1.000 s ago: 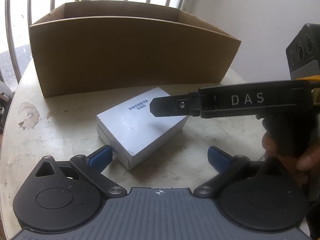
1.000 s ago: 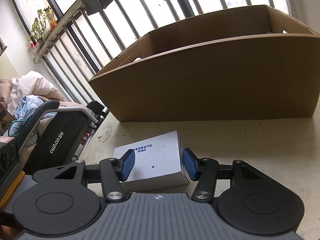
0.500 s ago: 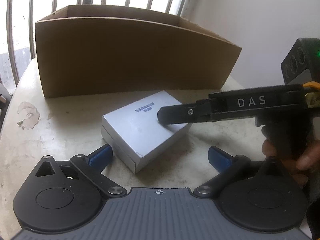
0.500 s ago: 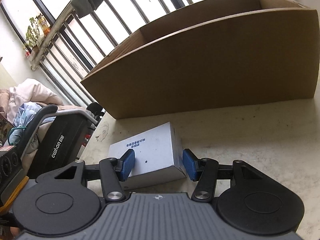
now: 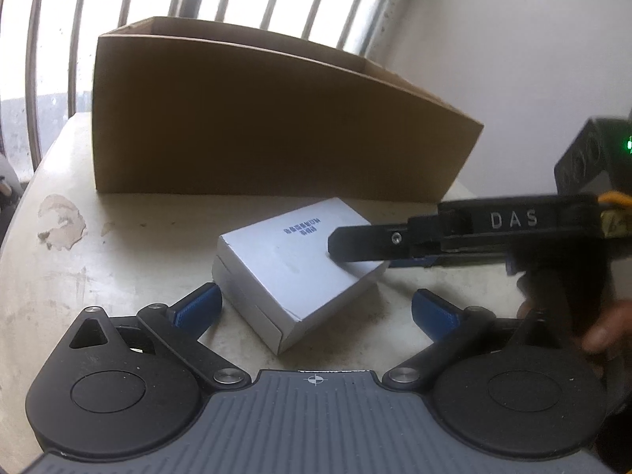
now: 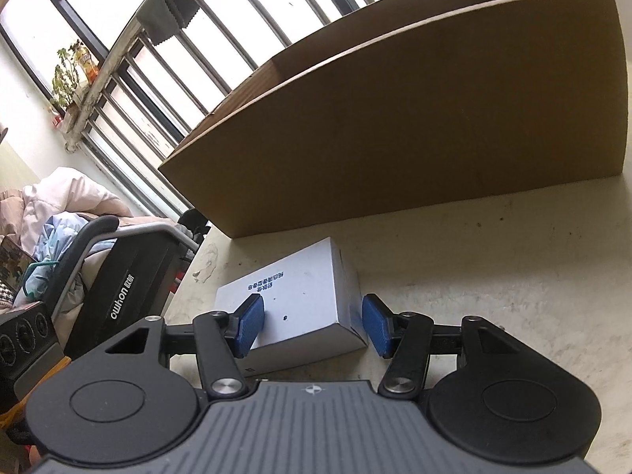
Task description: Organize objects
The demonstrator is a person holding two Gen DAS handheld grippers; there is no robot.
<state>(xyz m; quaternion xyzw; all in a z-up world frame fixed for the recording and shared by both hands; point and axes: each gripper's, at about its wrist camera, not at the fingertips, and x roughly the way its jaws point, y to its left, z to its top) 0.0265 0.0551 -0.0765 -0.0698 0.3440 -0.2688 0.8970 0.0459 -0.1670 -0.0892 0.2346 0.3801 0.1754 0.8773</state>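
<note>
The white box (image 5: 292,272) lies flat on the desk (image 5: 118,260), just in front of the big cardboard carton (image 5: 256,126). My right jaws (image 6: 314,326) straddle the near end of the white box, about half open; one blue pad (image 6: 249,326) sits over its top and the other beside its edge, so I cannot tell whether either presses. My left jaws (image 5: 314,310) stand wide open just short of the white box, holding nothing.

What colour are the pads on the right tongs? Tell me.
Blue pads, clearest in the right wrist view.
</note>
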